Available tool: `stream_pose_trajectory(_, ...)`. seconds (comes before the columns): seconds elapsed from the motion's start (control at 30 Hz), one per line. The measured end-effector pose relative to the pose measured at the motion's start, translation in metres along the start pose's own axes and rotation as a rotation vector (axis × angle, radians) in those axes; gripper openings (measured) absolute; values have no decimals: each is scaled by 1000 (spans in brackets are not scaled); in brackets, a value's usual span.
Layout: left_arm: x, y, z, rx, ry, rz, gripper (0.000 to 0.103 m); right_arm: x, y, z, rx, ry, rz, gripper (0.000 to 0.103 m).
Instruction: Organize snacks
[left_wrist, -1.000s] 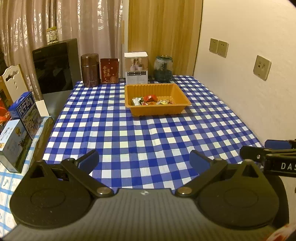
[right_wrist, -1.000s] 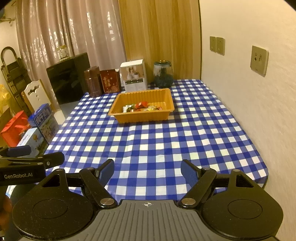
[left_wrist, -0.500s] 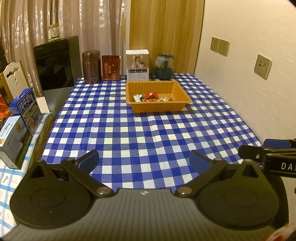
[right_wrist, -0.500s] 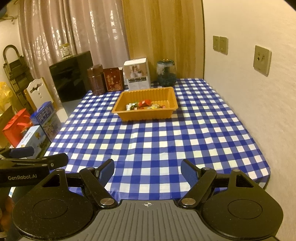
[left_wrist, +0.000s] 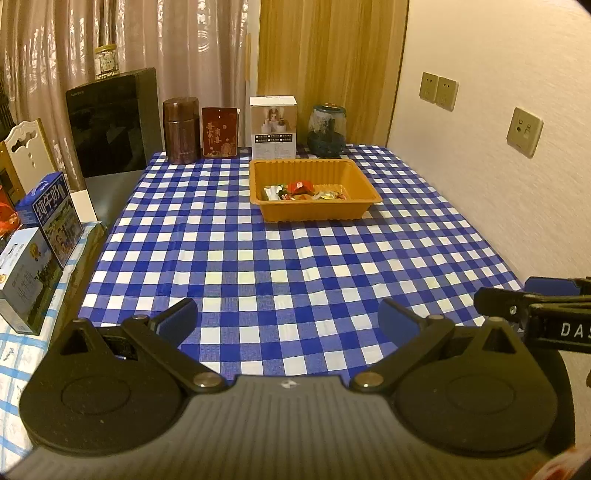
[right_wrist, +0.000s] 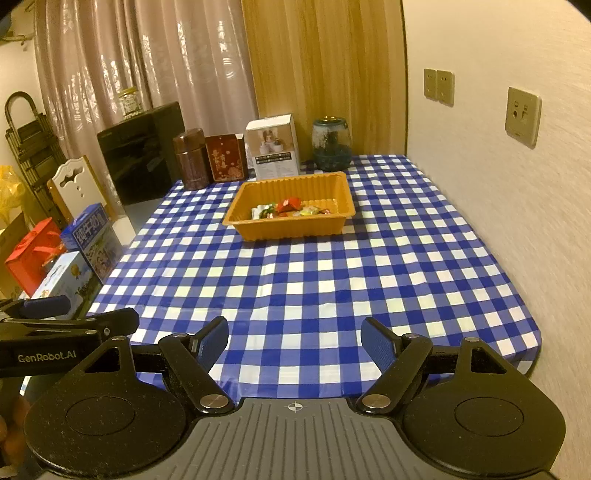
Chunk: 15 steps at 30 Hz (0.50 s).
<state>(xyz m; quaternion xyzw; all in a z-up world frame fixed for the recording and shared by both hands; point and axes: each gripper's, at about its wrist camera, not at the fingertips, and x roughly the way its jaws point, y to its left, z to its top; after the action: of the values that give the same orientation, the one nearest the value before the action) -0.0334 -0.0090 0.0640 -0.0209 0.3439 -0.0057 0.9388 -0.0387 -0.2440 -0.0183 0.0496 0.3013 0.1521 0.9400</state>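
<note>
An orange tray (left_wrist: 364, 184) (right_wrist: 236, 218) sits far back on the blue-and-white checked tablecloth (left_wrist: 288, 266) (right_wrist: 314, 273). Several wrapped snacks (left_wrist: 303, 190) (right_wrist: 288, 208) lie inside it, red, white, green and yellow. My left gripper (left_wrist: 288, 319) hovers over the near edge of the table, open, with nothing between its blue pads. My right gripper (right_wrist: 293, 341) is also open and empty above the near edge. Each gripper shows at the side of the other's view: the right gripper (left_wrist: 546, 306) and the left gripper (right_wrist: 59, 317).
Behind the tray stand a brown canister (left_wrist: 181, 129), a red tin (left_wrist: 219, 133), a white box (left_wrist: 273, 127) and a glass jar (left_wrist: 328, 129). Milk cartons (left_wrist: 48, 214) stand left of the table beside a black cabinet (left_wrist: 110, 122). A wall (left_wrist: 498, 147) runs along the right.
The view in both cameras has shifted slightly, with the tray sitting a little differently in frame. Both grippers stay open and nothing on the table has moved.
</note>
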Motion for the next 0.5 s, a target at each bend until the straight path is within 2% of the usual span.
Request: stream_pose_trajectory(0.5,1,-2,1,-1,0,-2,103,0,0,2,1,-4,3,79)
